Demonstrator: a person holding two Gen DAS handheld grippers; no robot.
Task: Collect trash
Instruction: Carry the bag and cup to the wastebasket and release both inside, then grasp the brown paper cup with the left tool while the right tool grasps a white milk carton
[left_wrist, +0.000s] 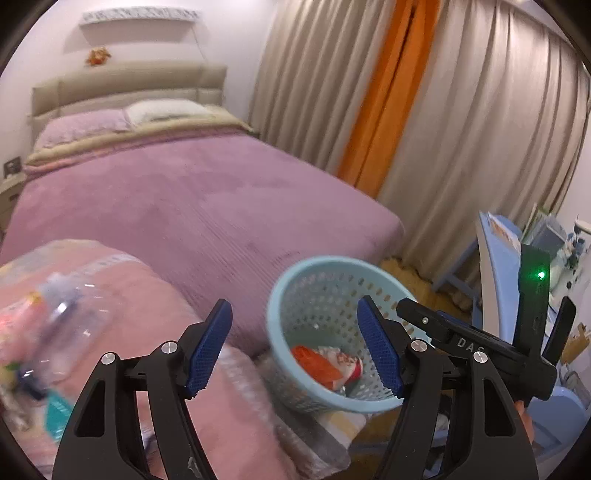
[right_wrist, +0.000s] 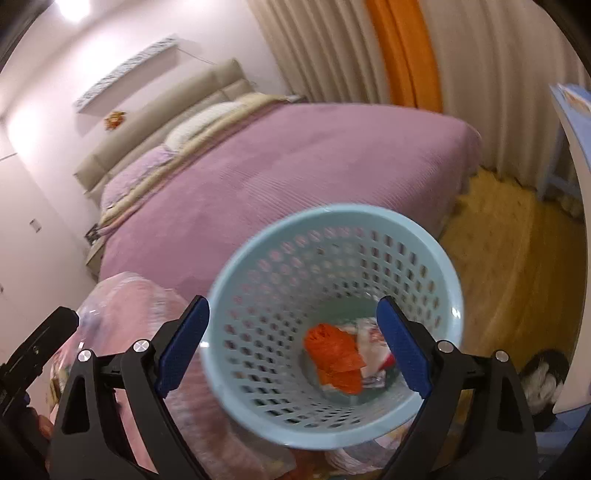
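One light-blue perforated basket (right_wrist: 332, 317) was in view, and the right gripper (right_wrist: 293, 347) appeared to clamp it by the rim, one blue pad outside the wall and one inside; actual pad contact could not be confirmed. The left gripper (left_wrist: 295, 347) stood wide with nothing between its pads. Inside the basket lay one orange wrapper (right_wrist: 334, 356) and at least one white-and-red scrap (right_wrist: 373, 343), partly hidden behind the right gripper's inner pad, so the count was uncertain. To the left, a blurred clear bag (left_wrist: 55, 314) held items that could not be identified; it lay on a pink bundle (left_wrist: 155, 306) cut off by the frame. Behind stood one bed (left_wrist: 207, 199) and one orange curtain strip (left_wrist: 391, 99).
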